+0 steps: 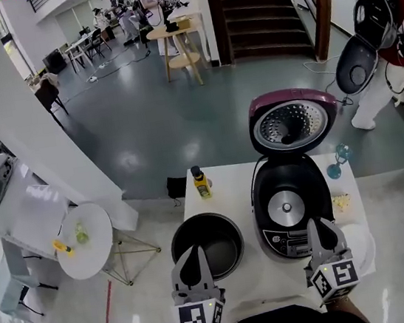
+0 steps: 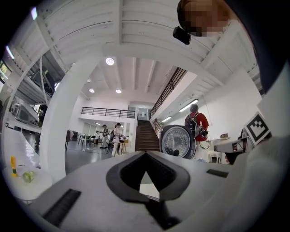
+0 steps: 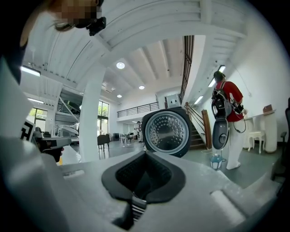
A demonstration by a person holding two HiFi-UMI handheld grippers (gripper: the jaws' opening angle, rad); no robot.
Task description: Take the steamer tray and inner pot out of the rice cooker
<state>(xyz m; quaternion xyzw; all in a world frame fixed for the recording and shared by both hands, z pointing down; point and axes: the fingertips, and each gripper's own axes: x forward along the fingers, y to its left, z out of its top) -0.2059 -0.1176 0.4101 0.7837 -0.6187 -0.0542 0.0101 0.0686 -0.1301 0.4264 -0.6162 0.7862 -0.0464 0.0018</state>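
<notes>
both your claws are pinched tight shut with nothing between the jaws. your left claw (image 1: pixel 197 250) points level, and from the head view its tips overlap the near edge of the dark round metal inner pot (image 1: pixel 224 237). whether it touches the rim you can't tell. that pot is out of the cooker, sitting empty on the white surface (image 1: pixel 227 183) just ahead of the left claw.

your right claw (image 1: pixel 320 224) faces the front panel of the black rice cooker (image 1: pixel 288 182), which is just ahead of it and close beside the pot. the cooker's purple hinged lid (image 1: pixel 292 123) stands open beyond the right claw, perforated silver inner face towards you. the well is bare down to the round silver heating plate (image 1: pixel 285 203).

past the pot, ahead of your left claw, stands a small yellow bottle with a dark cap (image 1: pixel 201 183). far ahead and right of your right claw is a blue glass piece (image 1: pixel 338 160). just right of the right claw lies a white round piece (image 1: pixel 362 246), partly hidden. you can't tell whether that's the steamer tray.
</notes>
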